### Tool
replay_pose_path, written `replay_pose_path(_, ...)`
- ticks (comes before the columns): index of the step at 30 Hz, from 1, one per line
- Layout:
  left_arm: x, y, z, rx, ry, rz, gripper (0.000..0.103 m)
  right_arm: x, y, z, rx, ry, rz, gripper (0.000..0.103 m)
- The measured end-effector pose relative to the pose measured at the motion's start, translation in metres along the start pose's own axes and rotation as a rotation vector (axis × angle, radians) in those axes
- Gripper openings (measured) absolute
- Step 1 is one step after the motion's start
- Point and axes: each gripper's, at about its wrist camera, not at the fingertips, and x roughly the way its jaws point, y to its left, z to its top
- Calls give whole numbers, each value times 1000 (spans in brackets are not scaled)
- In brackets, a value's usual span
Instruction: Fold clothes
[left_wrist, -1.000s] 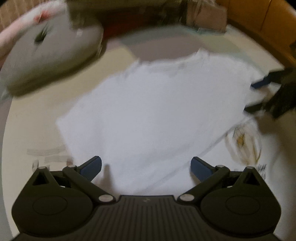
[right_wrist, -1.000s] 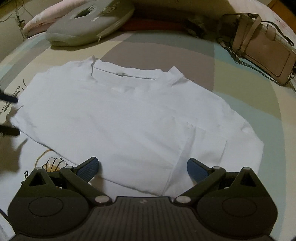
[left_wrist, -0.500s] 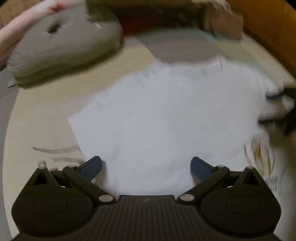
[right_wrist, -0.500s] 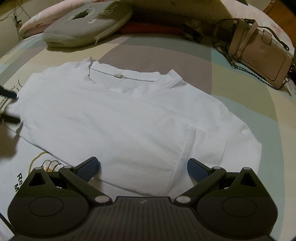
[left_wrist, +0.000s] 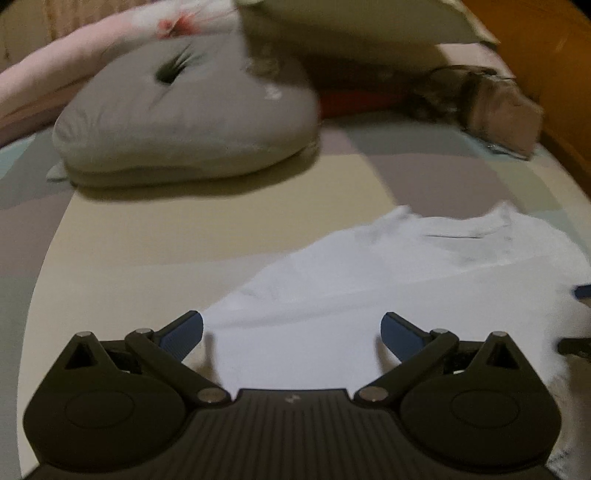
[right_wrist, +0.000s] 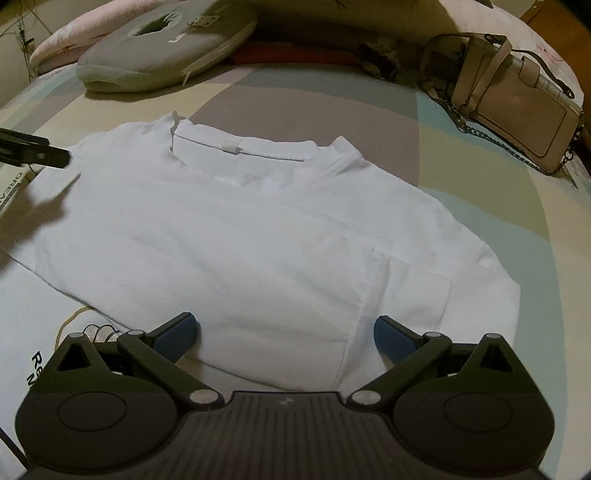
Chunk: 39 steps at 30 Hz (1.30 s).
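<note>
Both the left gripper (left_wrist: 291, 330) and right gripper (right_wrist: 283, 332) are hovering spread and empty over the white short-sleeved cotton shirt (right_wrist: 236, 236) lying flat on the bed (right_wrist: 314, 92), likely approaching a first fold that needs edge grasps.

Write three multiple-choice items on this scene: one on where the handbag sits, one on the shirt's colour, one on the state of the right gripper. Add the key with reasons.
1. Seen from the right wrist, where is the handbag relative to the shirt?
A. Beyond it, to the right
B. On top of it
C. Under the grey cushion

2. What colour is the shirt?
A. Red
B. White
C. Black

3. How is the right gripper?
A. Shut on the shirt's hem
B. Shut on the handbag strap
C. Open, holding nothing

Key: 1 A, the bag lies on the bedcover past the right shoulder. 2 B, the cloth is plain white. 3 C, its blue fingers stand wide apart over the hem.
</note>
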Motion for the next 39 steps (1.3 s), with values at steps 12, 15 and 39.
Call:
replay_pose_path(12,-10,-28,-41,-42,147,110,102,0,-3,-2,-30,-15,25,103)
replay_pose_path(15,-28,-36,-38,-23,115,137,102,-1,-4,-4,-40,-31,34,103)
replay_pose_path(39,-63,-158,-133,272,220,-19,102,-78,51,-124,-177,-72,146,103)
